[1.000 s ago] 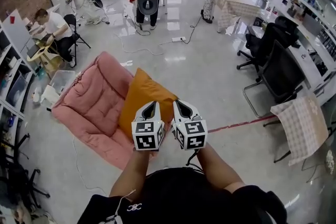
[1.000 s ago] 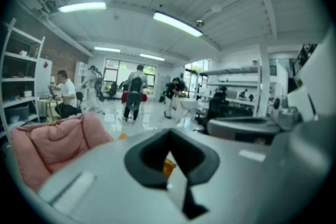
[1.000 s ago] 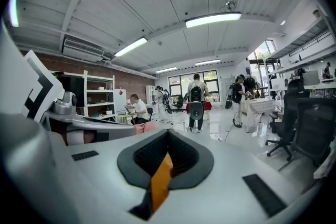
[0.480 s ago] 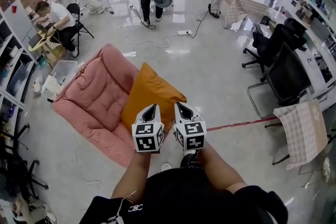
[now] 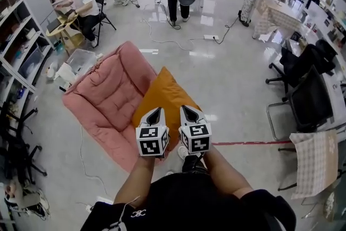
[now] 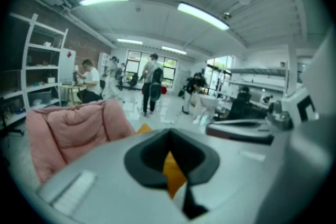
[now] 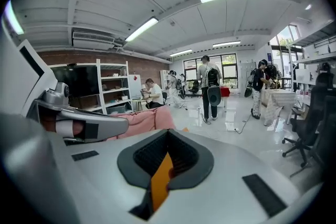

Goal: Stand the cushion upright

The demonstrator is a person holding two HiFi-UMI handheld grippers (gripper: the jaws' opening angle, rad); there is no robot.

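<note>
The left tool [image 5: 156,111] and right tool [image 5: 185,110] each pinch the plump orange cushion [image 5: 162,96], seemingly tilted.

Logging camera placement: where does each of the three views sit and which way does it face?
Head view: on the person's head, facing steeply down at the orange fabric cushion and pink padded lounger; forearms, left gripper and right gripper show.
Left gripper view: on that gripper, along jaws shut on the cushion; right gripper at right.
Right gripper view: likewise, jaws shut on cushion; left gripper at left.
All three share cushion and lounger.
</note>
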